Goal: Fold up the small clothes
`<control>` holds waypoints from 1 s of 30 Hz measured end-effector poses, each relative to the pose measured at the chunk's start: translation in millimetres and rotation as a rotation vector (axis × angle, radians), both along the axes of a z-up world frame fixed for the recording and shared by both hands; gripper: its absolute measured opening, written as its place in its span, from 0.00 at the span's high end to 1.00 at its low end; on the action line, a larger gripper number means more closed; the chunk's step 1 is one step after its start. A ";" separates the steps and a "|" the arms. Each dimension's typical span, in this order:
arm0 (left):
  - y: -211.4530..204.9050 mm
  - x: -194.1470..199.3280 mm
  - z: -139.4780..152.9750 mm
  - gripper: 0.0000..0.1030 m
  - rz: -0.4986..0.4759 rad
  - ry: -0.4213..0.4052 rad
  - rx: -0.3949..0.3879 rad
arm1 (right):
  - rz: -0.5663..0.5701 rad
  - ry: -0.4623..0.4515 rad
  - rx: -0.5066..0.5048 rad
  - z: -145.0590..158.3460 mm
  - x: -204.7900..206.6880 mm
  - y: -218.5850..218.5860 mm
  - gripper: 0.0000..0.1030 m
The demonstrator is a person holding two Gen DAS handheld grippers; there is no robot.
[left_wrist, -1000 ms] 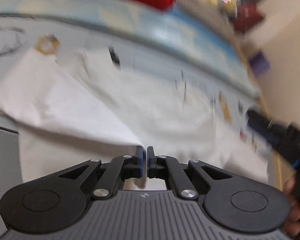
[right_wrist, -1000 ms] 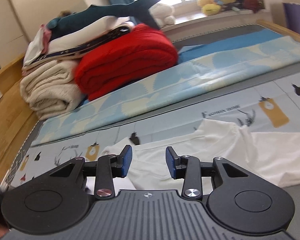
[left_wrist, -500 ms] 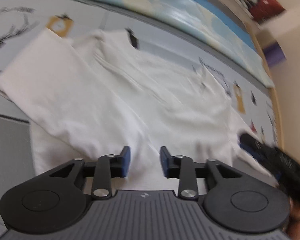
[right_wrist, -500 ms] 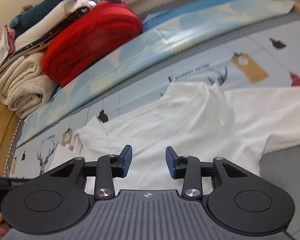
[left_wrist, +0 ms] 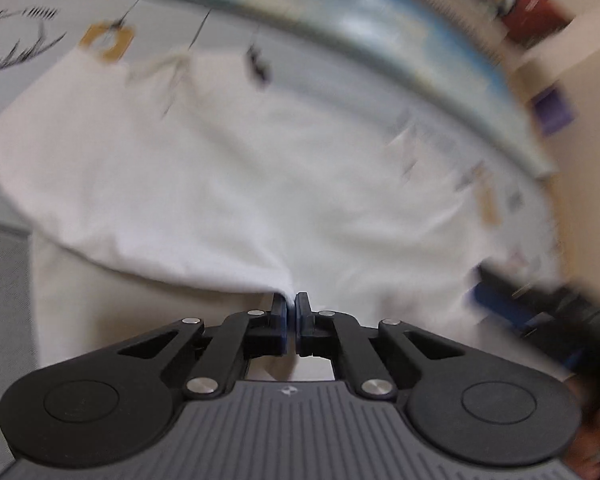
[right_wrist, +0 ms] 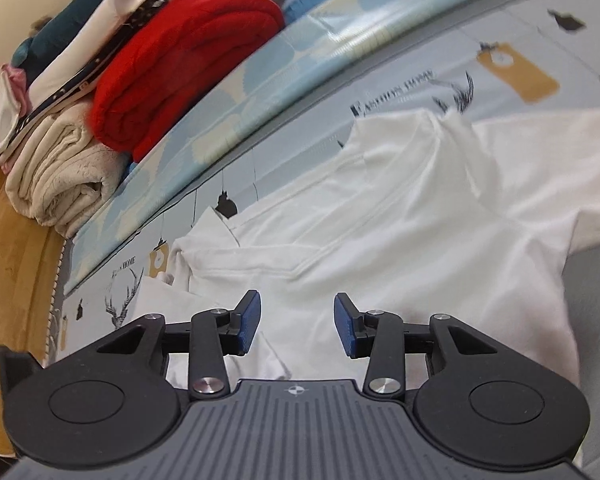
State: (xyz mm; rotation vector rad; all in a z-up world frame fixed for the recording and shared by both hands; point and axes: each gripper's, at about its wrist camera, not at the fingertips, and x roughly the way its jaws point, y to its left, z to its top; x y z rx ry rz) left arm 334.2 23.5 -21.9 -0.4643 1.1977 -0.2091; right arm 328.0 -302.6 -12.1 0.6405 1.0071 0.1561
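Your left claw (left_wrist: 291, 307) has just snapped together on a fold of the white shirt (left_wrist: 260, 184). Half a second ago its jaws stood apart over the cloth; now the pads are pressed together, with a point of fabric drawn up into them. That suggests you have the grip needed to carry this part of the shirt across for a fold. The left view is blurred, so exactly which edge is pinched is hard to tell.

Your right claw (right_wrist: 296, 326) has come down nearer the shirt (right_wrist: 400, 220) than a second ago, and its jaws have opened a little further. They are apart with nothing clamped between them; cloth lies beneath and just ahead.

The shirt lies spread on a printed sheet (right_wrist: 400, 76), one sleeve reaching right. A red blanket (right_wrist: 188, 64) sits well behind on the stacked bedding.
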 end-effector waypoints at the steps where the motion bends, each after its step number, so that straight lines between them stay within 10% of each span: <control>1: 4.8 0.6 5.3 0.97 0.027 -0.038 -0.075 | -0.004 -0.002 -0.007 0.3 -0.5 0.8 0.58; 7: 19.7 7.3 10.9 0.97 0.106 -0.114 -0.357 | -0.063 0.025 0.116 -4.2 -0.7 -6.9 0.56; 12: -5.6 8.2 -51.5 0.89 -0.068 0.323 -0.084 | -0.113 0.070 0.159 -15.4 3.1 -7.0 0.56; 20: 19.4 20.6 17.0 0.86 -0.042 -0.002 0.180 | -0.089 0.199 0.093 -47.8 12.2 9.3 0.55; 30: 94.3 43.6 44.5 0.85 0.181 -0.061 0.229 | 0.061 0.223 -0.027 -83.1 22.9 66.4 0.58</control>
